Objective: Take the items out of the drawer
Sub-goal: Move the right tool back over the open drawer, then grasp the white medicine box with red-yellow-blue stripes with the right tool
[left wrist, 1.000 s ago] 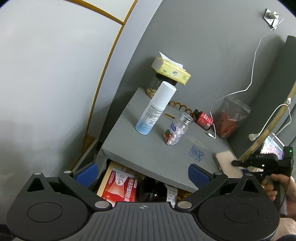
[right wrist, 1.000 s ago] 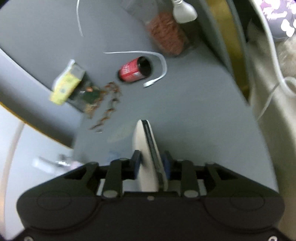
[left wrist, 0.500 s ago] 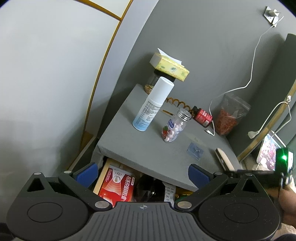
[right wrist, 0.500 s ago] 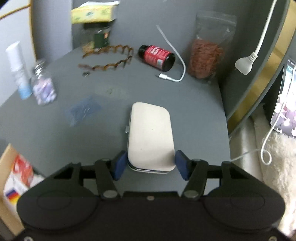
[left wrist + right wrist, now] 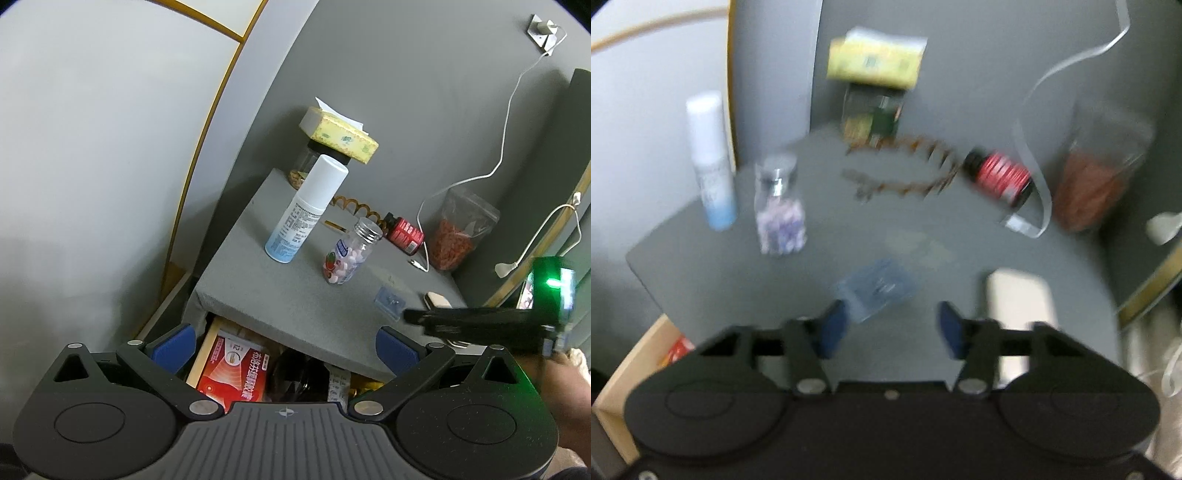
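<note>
Step in hand, as judged: next pick from the drawer; nothing held at present.

Grey felt-like matte worktop (image 5: 295,295), flat, soft-edged at its front edge. Beneath that edge, the open pale-wood drawer (image 5: 207,347), contents only partly seen. Approach advice: come in low under the front edge, keep clear of the overhang, and lift straight out before swinging up.

Left hand-held gripper (image 5: 284,341): blue pads spread wide, empty, poised above the drawer mouth. Right hand-held gripper (image 5: 890,326): pads apart, nothing between them; view blurred by motion.

Drawer contents: red glossy cardboard medicine box (image 5: 234,373) at the left end, flat faces, easy to pinch across its thin sides. Beside it a dark shiny item (image 5: 299,373), identity unclear. Right of that, a white printed packet (image 5: 338,386), mostly hidden.

On the worktop, large to small:
- tall white plastic spray bottle with pale blue base (image 5: 306,210), upright, near the left edge; top-heavy, likely to tip if knocked.
- clear glass bottle of pink-white pills with a ribbed metal cap (image 5: 351,251), upright, towards the middle.
- cream flat rounded-corner case (image 5: 1019,295), lying near the right front corner, smooth.
- small clear bluish plastic sachet (image 5: 877,286), flat, near the front edge; flimsy.
</note>
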The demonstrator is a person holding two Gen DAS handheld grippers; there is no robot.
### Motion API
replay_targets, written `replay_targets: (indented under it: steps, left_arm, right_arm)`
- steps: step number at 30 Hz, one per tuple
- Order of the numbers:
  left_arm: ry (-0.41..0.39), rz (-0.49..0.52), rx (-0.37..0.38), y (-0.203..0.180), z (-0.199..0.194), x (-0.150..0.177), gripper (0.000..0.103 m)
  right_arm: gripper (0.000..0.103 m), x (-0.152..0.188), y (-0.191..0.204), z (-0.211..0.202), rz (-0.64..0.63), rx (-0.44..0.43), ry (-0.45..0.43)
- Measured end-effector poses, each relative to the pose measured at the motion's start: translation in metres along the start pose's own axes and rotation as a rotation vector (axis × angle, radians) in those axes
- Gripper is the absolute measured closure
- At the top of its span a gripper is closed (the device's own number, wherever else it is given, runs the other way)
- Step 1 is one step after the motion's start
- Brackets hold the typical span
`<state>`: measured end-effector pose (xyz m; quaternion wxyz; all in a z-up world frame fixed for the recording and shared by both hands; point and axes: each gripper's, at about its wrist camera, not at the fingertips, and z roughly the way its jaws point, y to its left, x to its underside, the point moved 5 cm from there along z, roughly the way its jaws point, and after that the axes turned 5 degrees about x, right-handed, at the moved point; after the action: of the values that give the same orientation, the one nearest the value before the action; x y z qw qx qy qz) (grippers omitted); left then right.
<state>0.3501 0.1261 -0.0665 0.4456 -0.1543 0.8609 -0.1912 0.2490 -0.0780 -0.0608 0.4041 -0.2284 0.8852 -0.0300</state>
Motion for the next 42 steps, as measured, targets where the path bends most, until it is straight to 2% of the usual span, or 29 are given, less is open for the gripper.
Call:
replay_targets:
  steps: [2, 5, 9, 12, 13, 14, 17, 20, 24, 28, 31, 33, 34, 35, 36, 37, 38, 40, 42]
  left_arm:
    - [-0.004, -0.007, -0.003, 0.002, -0.001, -0.001, 0.000]
    - [-0.011, -0.027, -0.004, 0.006, -0.002, -0.003, 0.000]
    - [-0.044, -0.057, -0.005, 0.013, -0.008, -0.008, 0.000]
    - [-0.075, -0.123, -0.006, 0.025, -0.015, -0.012, 0.000]
    - [-0.082, -0.143, -0.008, 0.028, -0.017, -0.013, 0.000]
    - [-0.088, -0.156, -0.008, 0.030, -0.018, -0.013, 0.000]
    - [-0.094, -0.169, -0.009, 0.033, -0.021, -0.014, 0.000]
    - [-0.096, -0.159, -0.011, 0.031, -0.022, -0.014, 0.000]
    - [-0.094, -0.141, -0.023, 0.029, -0.021, -0.013, 0.000]
    - [-0.099, -0.152, -0.022, 0.031, -0.022, -0.015, 0.000]
    - [-0.097, -0.157, -0.017, 0.031, -0.021, -0.016, 0.000]
    - [-0.097, -0.154, -0.015, 0.031, -0.021, -0.016, 0.000]
    - [-0.096, -0.153, -0.013, 0.030, -0.021, -0.016, 0.000]
    - [-0.097, -0.153, -0.012, 0.030, -0.022, -0.016, 0.000]
    - [-0.099, -0.155, -0.012, 0.031, -0.022, -0.016, 0.000]
    - [-0.102, -0.157, -0.012, 0.031, -0.024, -0.016, 0.000]
    - [-0.104, -0.160, -0.013, 0.032, -0.025, -0.016, 0.000]
    - [-0.108, -0.163, -0.014, 0.033, -0.026, -0.016, 0.000]
    - [-0.109, -0.165, -0.014, 0.033, -0.026, -0.016, 0.000]
  right_arm:
    - [0.070, -0.002, 0.004, 0.013, 0.028, -0.005, 0.008]
    - [0.069, -0.011, -0.002, 0.021, 0.054, 0.033, -0.004]
    - [0.067, -0.017, -0.006, 0.008, 0.090, 0.022, -0.010]
    - [0.047, -0.013, 0.016, -0.032, 0.057, -0.094, -0.093]
    - [0.040, -0.005, 0.033, -0.051, 0.014, -0.199, -0.117]
    - [0.039, 0.004, 0.048, -0.065, -0.036, -0.291, -0.121]
    - [0.034, 0.035, 0.089, -0.072, -0.214, -0.428, -0.048]
    - [0.032, 0.069, 0.119, -0.038, -0.369, -0.472, 0.080]
    - [0.032, 0.092, 0.130, 0.017, -0.376, -0.484, 0.233]
    - [0.031, 0.104, 0.139, 0.043, -0.428, -0.515, 0.279]
    - [0.016, 0.114, 0.146, 0.050, -0.463, -0.564, 0.323]
    - [0.018, 0.121, 0.153, 0.044, -0.535, -0.587, 0.321]
    - [0.023, 0.124, 0.158, 0.040, -0.581, -0.589, 0.314]
    - [0.024, 0.125, 0.160, 0.038, -0.610, -0.590, 0.313]
    - [0.025, 0.124, 0.159, 0.037, -0.604, -0.596, 0.330]
    - [0.032, 0.120, 0.156, 0.036, -0.585, -0.619, 0.354]
    - [0.060, 0.117, 0.153, 0.034, -0.566, -0.643, 0.378]
    - [0.068, 0.109, 0.146, 0.032, -0.525, -0.687, 0.421]
    - [0.068, 0.102, 0.140, 0.030, -0.476, -0.719, 0.444]
